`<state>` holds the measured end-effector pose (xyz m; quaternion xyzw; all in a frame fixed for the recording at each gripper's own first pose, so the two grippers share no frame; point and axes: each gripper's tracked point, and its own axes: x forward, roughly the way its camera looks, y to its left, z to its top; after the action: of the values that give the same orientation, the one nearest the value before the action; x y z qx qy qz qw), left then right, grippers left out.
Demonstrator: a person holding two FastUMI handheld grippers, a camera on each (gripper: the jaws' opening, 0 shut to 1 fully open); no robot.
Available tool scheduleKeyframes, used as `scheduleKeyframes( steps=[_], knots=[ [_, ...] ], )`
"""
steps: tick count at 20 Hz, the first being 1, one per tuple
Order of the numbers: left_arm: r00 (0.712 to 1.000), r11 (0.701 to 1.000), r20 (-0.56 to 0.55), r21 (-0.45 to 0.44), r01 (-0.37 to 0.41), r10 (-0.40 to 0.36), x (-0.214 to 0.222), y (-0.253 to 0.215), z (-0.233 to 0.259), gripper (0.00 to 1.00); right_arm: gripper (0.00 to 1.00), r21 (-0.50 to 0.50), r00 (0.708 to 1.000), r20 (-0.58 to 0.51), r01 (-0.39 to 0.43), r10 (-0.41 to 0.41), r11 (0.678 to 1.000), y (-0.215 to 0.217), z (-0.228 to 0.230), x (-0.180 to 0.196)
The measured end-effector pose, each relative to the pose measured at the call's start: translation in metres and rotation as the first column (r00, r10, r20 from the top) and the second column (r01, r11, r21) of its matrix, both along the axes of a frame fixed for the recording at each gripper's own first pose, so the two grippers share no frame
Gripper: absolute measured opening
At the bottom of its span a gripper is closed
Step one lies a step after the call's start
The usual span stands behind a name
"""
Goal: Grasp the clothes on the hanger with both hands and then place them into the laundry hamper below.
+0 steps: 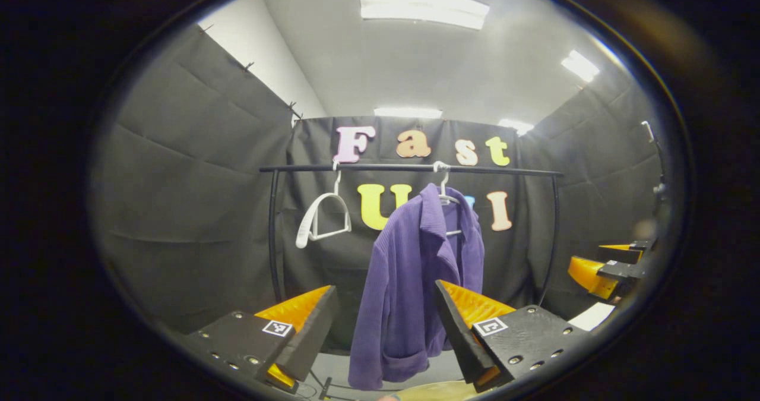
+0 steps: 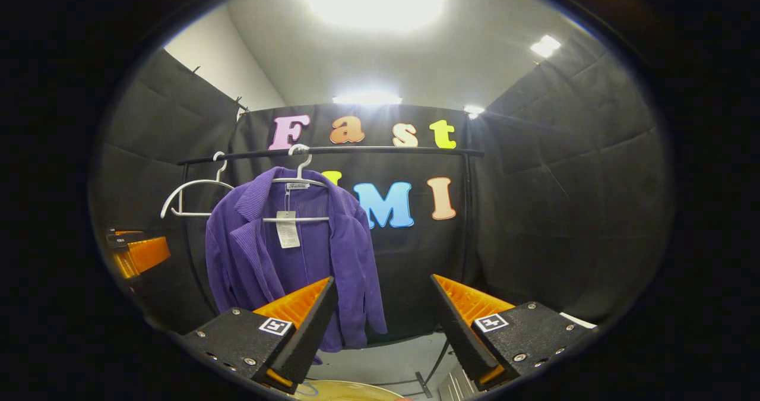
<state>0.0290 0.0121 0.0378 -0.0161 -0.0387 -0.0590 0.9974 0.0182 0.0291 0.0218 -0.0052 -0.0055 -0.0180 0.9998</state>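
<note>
A purple corduroy jacket (image 1: 415, 282) was seen hanging on a white hanger (image 1: 444, 188) from a black clothes rail (image 1: 409, 168), with its front open and a paper tag (image 2: 288, 230) showing inside the collar. An empty white hanger (image 1: 323, 217) was hung on the same rail, to the jacket's left. The left gripper (image 1: 386, 324) was held short of the jacket, its jaws spread apart and holding nothing. The right gripper (image 2: 383, 318) was likewise held wide apart and empty, well short of the garment. A pale rounded rim (image 2: 347, 390), hard to identify, was glimpsed below the grippers.
</note>
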Motion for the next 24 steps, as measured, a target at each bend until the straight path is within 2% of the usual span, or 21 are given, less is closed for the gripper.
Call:
scheduleKeyframes(
  steps=[8, 9, 10, 12, 13, 14, 15, 18, 20, 23, 24],
  knots=[
    [0.999, 0.999, -0.010, -0.012, 0.051, -0.051, 0.029, -0.025, 0.021, 0.98, 0.95, 0.014, 0.999, 0.044, -0.029, 0.029, 0.999, 0.002, 0.033, 0.035],
    [0.999, 0.999, -0.009, -0.012, 0.049, -0.049, 0.033, -0.028, 0.022, 0.93, 0.95, 0.013, 0.998, 0.050, -0.038, 0.037, 0.999, 0.002, 0.035, 0.042],
    [0.999, 0.999, -0.008, -0.015, 0.049, -0.049, 0.036, -0.032, 0.024, 0.98, 0.95, 0.012, 0.997, 0.056, -0.047, 0.046, 0.999, 0.003, 0.036, 0.050],
    [0.999, 0.999, -0.005, -0.020, 0.049, -0.049, 0.045, -0.042, 0.028, 0.98, 0.95, 0.014, 0.996, 0.060, -0.070, 0.069, 0.997, 0.003, 0.039, 0.065],
    [0.999, 0.999, -0.004, -0.021, 0.046, -0.046, 0.051, -0.048, 0.028, 0.98, 0.92, 0.017, 0.994, 0.064, -0.085, 0.083, 0.996, 0.004, 0.039, 0.078],
    [0.999, 0.999, -0.005, -0.021, 0.040, -0.040, 0.056, -0.053, 0.030, 0.98, 0.95, 0.020, 0.993, 0.070, -0.100, 0.099, 0.995, 0.005, 0.040, 0.089],
    [1.000, 0.999, -0.006, -0.022, 0.030, -0.030, 0.062, -0.058, 0.030, 0.98, 0.95, 0.024, 0.991, 0.079, -0.114, 0.112, 0.993, 0.006, 0.042, 0.099],
    [1.000, 1.000, -0.001, -0.029, -0.005, 0.005, 0.080, -0.070, 0.032, 0.90, 0.95, 0.034, 0.985, 0.088, -0.152, 0.149, 0.988, 0.007, 0.044, 0.128],
    [1.000, 0.999, -0.001, -0.034, -0.026, 0.026, 0.092, -0.078, 0.030, 0.94, 0.95, 0.039, 0.980, 0.099, -0.179, 0.174, 0.983, 0.009, 0.050, 0.145],
    [0.999, 0.998, -0.016, -0.026, -0.050, 0.049, 0.110, -0.089, 0.023, 0.94, 0.95, 0.035, 0.971, 0.115, -0.216, 0.211, 0.976, 0.012, 0.056, 0.168],
    [0.998, 0.998, -0.020, -0.022, -0.058, 0.058, 0.115, -0.093, 0.022, 0.89, 0.92, 0.034, 0.967, 0.119, -0.229, 0.224, 0.973, 0.014, 0.058, 0.175]
  ],
)
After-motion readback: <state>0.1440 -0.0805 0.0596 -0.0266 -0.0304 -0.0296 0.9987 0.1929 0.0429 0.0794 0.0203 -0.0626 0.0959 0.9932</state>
